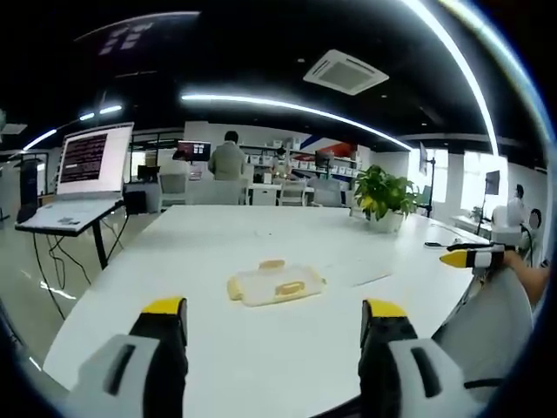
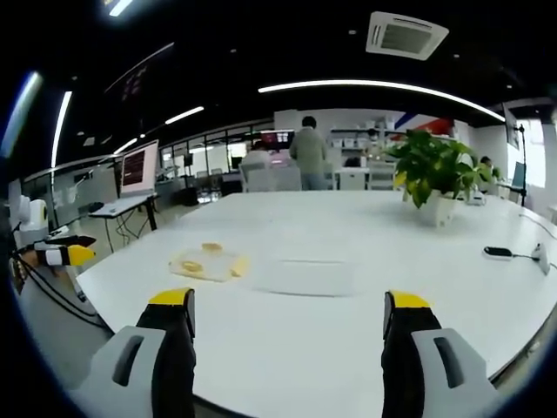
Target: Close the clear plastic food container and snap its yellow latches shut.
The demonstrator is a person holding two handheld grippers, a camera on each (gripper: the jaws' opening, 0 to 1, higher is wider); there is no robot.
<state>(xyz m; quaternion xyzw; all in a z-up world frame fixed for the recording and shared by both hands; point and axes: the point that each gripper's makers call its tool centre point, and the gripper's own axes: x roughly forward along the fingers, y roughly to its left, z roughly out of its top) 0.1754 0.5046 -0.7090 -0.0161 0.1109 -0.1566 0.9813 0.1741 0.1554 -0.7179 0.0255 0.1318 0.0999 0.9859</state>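
Note:
The clear plastic food container (image 1: 274,283) lies flat on the white table (image 1: 218,244), with yellow latches showing on its sides. It is well ahead of my left gripper (image 1: 274,309), which is open and holds nothing. In the right gripper view the container (image 2: 207,261) sits to the front left. My right gripper (image 2: 287,305) is open too, empty, and a good way short of it. The yellow tip of the right gripper (image 1: 474,258) comes in at the table's right edge. The left gripper (image 2: 65,252) shows beside the table's left edge.
A potted plant (image 1: 383,196) (image 2: 435,170) stands at the table's far side. A faint flat clear rectangle (image 2: 305,277) lies right of the container. A small black object with a cable (image 2: 498,253) rests nearby. An open laptop (image 1: 87,174) is on a side stand. A person (image 1: 228,157) stands beyond.

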